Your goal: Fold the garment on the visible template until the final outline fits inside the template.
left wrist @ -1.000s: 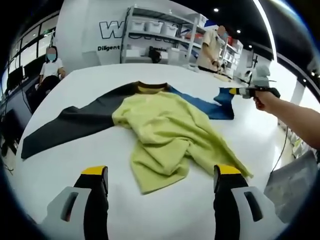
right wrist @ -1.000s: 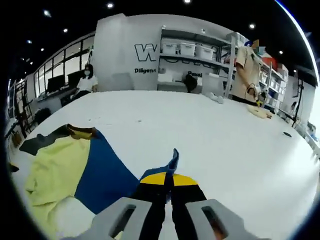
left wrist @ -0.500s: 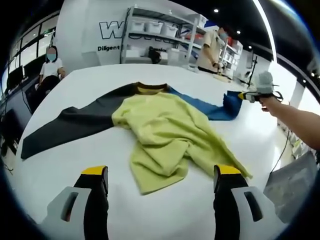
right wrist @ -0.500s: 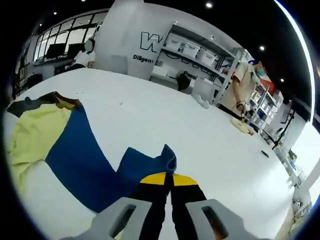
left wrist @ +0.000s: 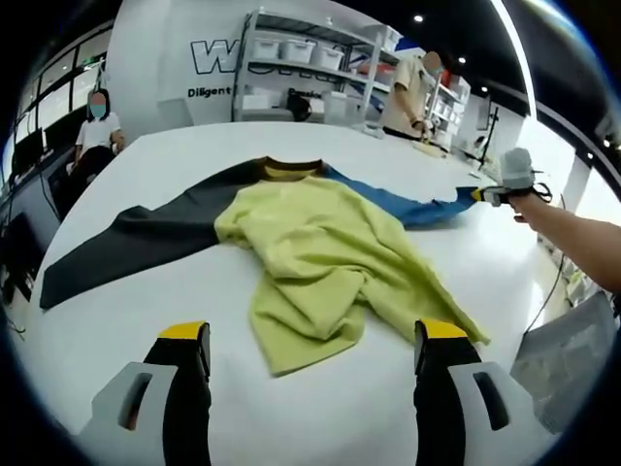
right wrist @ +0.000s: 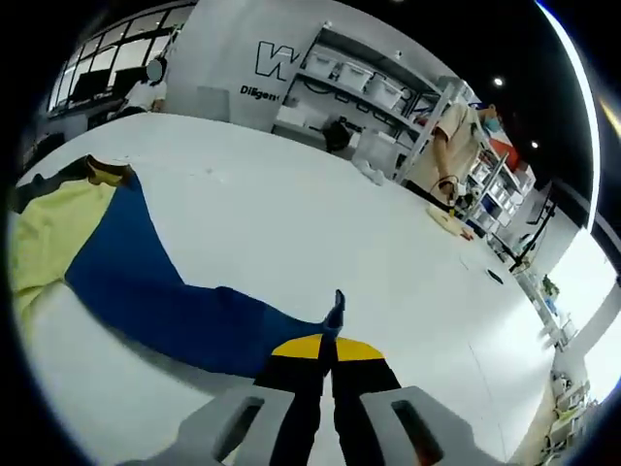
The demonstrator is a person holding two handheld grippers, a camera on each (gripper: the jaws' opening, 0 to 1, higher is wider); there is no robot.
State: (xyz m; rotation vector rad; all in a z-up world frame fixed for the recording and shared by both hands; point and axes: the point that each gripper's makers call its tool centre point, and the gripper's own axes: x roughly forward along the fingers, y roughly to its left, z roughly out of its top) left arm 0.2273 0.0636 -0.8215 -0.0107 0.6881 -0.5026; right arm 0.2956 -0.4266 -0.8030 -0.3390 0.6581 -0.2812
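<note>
Garment (left wrist: 310, 248) lies crumpled mid-bench (left wrist: 146, 320): yellow body bunched, dark sleeve (left wrist: 136, 243) stretched left, blue sleeve (right wrist: 155, 301) pulled out right. Left gripper (left wrist: 306, 354) hangs released near the yellow hem, touching nothing. Right gripper view alone shows right gripper (right wrist: 325, 354) clenched on the blue sleeve's cuff, w/ bare bench beyond.

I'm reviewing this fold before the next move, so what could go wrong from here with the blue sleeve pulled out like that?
The right gripper is shut on the blue sleeve by just its cuff tip, so a further pull might slip it free. Pulling sideways may also drag the yellow body, which lies bunched and wrinkled on the white table. The left gripper hangs open above the hem, pinning nothing, so the garment could shift.
</note>
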